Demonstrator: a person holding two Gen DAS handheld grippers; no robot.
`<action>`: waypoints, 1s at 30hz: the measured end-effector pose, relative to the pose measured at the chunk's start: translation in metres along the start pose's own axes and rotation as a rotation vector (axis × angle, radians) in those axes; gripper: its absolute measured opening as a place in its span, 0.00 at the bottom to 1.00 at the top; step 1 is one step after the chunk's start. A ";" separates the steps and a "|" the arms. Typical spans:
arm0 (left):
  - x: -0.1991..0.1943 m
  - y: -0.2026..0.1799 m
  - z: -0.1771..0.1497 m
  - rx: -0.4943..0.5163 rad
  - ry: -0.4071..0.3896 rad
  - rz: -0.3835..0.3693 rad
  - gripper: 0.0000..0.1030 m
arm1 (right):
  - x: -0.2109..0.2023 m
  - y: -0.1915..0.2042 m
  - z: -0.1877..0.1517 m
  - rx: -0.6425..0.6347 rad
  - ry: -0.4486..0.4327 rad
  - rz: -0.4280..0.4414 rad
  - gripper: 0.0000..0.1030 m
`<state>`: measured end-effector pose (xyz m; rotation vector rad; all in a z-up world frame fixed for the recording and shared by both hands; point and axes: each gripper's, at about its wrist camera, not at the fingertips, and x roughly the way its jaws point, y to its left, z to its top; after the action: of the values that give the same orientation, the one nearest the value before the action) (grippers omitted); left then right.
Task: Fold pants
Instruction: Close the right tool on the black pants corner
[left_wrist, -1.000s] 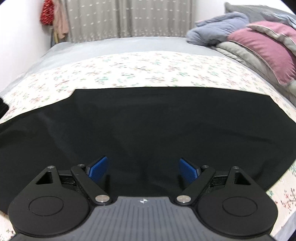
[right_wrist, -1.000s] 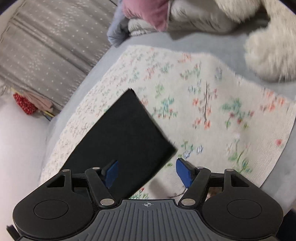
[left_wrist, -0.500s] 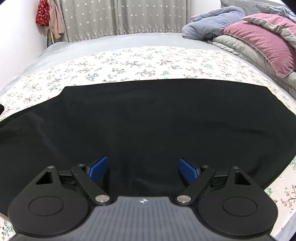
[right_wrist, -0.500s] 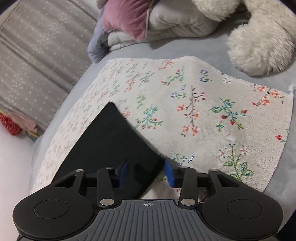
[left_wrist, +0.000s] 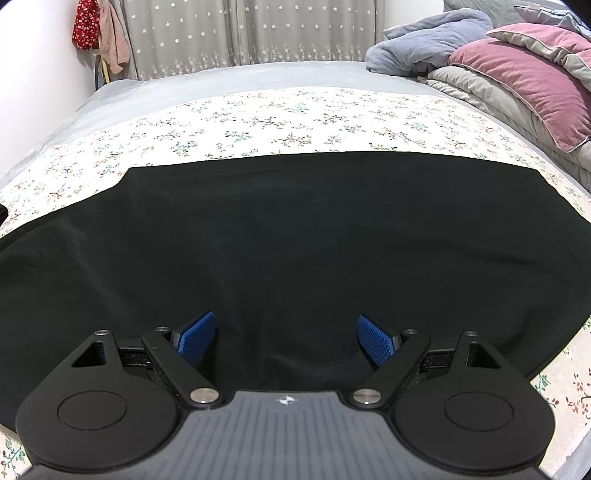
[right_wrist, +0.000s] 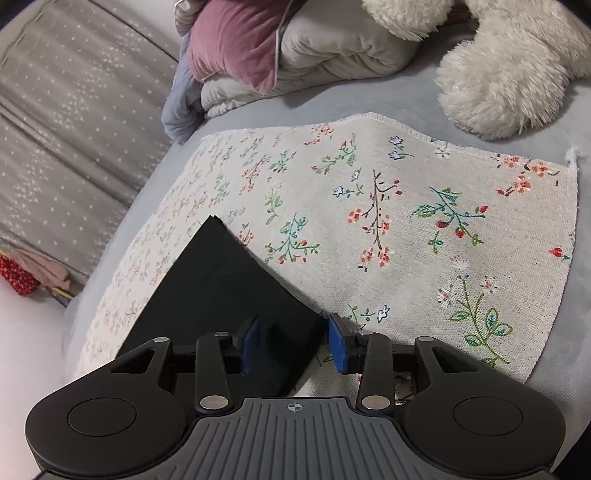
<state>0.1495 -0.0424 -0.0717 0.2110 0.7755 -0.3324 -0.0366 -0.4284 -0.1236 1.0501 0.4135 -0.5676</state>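
From the left wrist, the black pants (left_wrist: 295, 236) lie spread flat across a floral cloth (left_wrist: 258, 125) on a grey bed (left_wrist: 221, 79), filling the near and middle ground from left to right. The left tool (left_wrist: 286, 338) hovers over the near edge of the pants with its blue pads (left_wrist: 194, 336) set wide apart and nothing gripped between them. Far right, a pink pillow (left_wrist: 524, 77) rests on folded grey bedding (left_wrist: 480, 92), with a blue-grey blanket (left_wrist: 424, 44) behind it. A star-dotted curtain (left_wrist: 240, 33) hangs at the far side.

From the right wrist, a corner of the pants (right_wrist: 221, 288) lies on the floral cloth (right_wrist: 406, 221) at near left. The right tool (right_wrist: 293, 345) has its jaws about a third open with that corner's edge between the pads; the far pad (right_wrist: 338, 347) sits right at the fabric edge, but whether the pads press on it cannot be told. A white plush toy (right_wrist: 498, 85) sits far right, the pink pillow (right_wrist: 240, 40) far left.
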 end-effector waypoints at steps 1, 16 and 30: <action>0.001 0.000 0.000 0.000 0.002 -0.001 0.93 | 0.000 0.001 -0.001 -0.007 -0.003 -0.003 0.36; 0.006 -0.003 -0.001 0.005 0.000 0.003 0.93 | 0.002 0.003 -0.005 -0.010 -0.030 0.002 0.39; 0.006 0.001 0.001 -0.012 0.004 -0.013 0.93 | -0.005 0.021 -0.015 -0.086 -0.122 -0.033 0.04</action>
<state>0.1545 -0.0431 -0.0757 0.1958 0.7827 -0.3401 -0.0282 -0.4065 -0.1133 0.9227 0.3454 -0.6349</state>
